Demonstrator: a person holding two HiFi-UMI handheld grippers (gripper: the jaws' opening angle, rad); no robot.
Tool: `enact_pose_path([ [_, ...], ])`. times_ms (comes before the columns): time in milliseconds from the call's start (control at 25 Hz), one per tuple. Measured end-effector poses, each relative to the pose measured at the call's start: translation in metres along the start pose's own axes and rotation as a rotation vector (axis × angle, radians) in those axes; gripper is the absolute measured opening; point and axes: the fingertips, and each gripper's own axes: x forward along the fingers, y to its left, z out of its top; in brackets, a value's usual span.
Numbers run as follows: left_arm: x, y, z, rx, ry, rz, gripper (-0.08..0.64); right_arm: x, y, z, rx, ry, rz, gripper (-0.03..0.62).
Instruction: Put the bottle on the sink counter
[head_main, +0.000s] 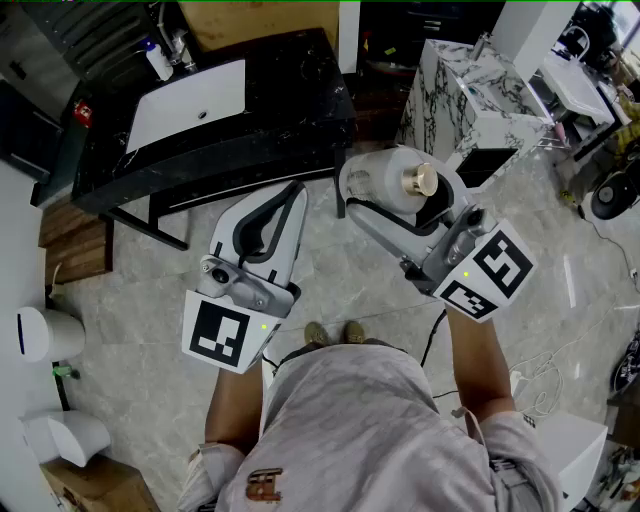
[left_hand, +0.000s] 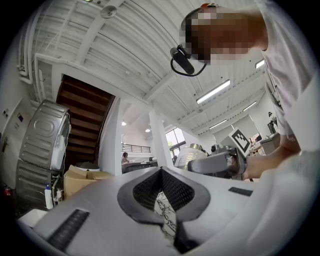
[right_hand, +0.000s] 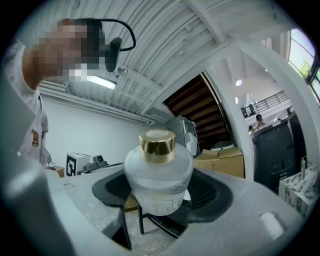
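Right gripper (right_hand: 160, 192) pinches the likely slick, fragile frosted-glass bottle (right_hand: 157, 172) by its belly between its jaws; left gripper (left_hand: 161, 186) is pressed together.

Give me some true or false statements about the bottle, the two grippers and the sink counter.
1. The right gripper is shut on the bottle. True.
2. The bottle's cap is silver. False: the cap is gold.
3. The left gripper holds nothing, its jaws together. True.
4. The bottle stands on the sink counter. False: it is held in the air by the right gripper, not on the counter.
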Motion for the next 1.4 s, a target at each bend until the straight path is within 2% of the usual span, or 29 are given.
enact_pose_path([
  [600, 0.008, -0.007, -0.003, 0.007, 0.015, 0.035, 0.0, -0.012, -0.013, 0.001, 0.01, -0.002, 0.011, 0.328],
  [1080, 0.033, -0.02, -0.007, 0.033, 0.017, 0.09, 0.0, -0.035, -0.047, -0.002, 0.025, -0.005, 0.038, 0.328],
  [1240, 0.04, -0.013, -0.019, 0.026, 0.055, 0.095, 0.0, -0.033, -0.058, -0.003, 0.025, -0.006, 0.039, 0.328],
  [1400, 0.055, 0.005, -0.018, 0.028, 0.007, 0.105, 0.0, -0.019, -0.073, -0.006, 0.023, -0.003, 0.033, 0.328],
])
